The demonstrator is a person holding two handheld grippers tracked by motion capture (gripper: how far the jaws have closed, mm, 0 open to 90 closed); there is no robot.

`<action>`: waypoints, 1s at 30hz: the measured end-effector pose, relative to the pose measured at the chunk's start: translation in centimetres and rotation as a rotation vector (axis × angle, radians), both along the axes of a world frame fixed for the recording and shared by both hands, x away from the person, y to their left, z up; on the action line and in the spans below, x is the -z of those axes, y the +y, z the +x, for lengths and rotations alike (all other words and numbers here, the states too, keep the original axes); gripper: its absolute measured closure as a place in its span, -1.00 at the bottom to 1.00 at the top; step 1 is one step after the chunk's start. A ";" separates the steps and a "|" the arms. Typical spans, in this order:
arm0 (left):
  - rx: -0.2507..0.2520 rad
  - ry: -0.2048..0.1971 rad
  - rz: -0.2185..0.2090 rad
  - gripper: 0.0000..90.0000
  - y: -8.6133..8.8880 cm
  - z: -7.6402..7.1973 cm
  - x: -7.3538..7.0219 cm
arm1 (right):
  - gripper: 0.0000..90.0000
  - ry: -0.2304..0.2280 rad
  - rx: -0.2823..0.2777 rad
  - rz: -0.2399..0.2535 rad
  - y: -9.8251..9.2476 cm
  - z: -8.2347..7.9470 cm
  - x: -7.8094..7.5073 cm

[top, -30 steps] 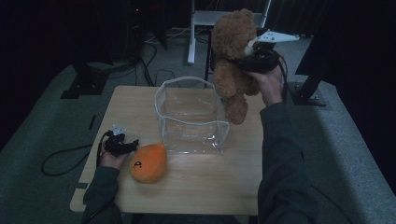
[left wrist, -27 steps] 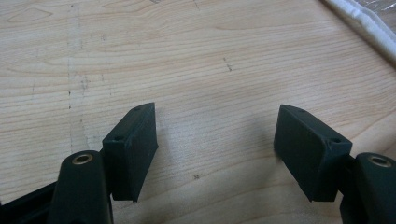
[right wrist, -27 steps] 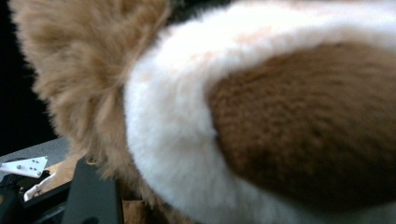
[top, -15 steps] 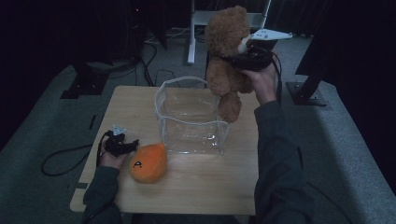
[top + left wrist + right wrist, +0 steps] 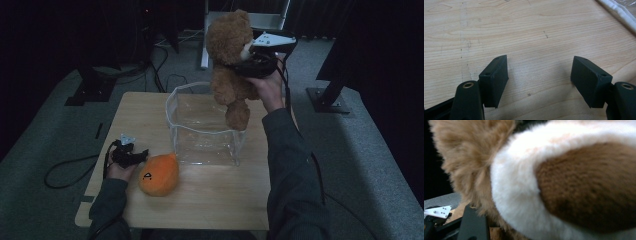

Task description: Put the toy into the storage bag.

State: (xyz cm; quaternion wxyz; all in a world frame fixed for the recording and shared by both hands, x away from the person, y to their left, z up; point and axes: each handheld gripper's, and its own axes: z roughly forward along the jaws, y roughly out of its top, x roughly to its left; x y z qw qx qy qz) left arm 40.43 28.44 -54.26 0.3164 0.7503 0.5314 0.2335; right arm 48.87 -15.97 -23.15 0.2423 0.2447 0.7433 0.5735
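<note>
From the high view, the right gripper (image 5: 250, 64) holds a brown teddy bear (image 5: 231, 65) up in the air over the far right corner of a clear plastic box (image 5: 202, 125), its jaws clamped on the bear around the neck, with the bear's legs dangling just above the box rim. The right gripper view adds what the high view cannot: close-up fur, a white muzzle patch and a darker brown patch on the teddy bear (image 5: 564, 182), pressed against the camera. The left gripper (image 5: 131, 156) rests on the wooden counter (image 5: 220, 195) just beside an orange plush toy (image 5: 159, 174), well apart from the bear. The left gripper view shows its jaws standing wide apart over bare wood grain, nothing between them, with the box's edge (image 5: 616, 11) in the upper corner.
</note>
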 end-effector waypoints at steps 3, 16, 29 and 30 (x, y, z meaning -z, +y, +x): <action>0.000 0.000 0.000 -0.32 0.0 0.0 0.0 | -0.24 0.000 -0.013 0.006 0.5 0.0 0.2; 0.000 0.000 0.000 -0.32 0.0 0.0 0.0 | -0.25 -0.018 -0.060 -0.014 2.2 -0.5 0.3; -0.002 -0.002 0.000 -0.32 0.0 0.0 0.0 | -0.25 -0.054 -0.155 -0.031 4.9 -1.6 -0.2; -0.004 -0.003 -0.001 -0.32 0.0 0.0 0.0 | -0.25 -0.057 -0.166 -0.032 5.1 -1.7 -0.2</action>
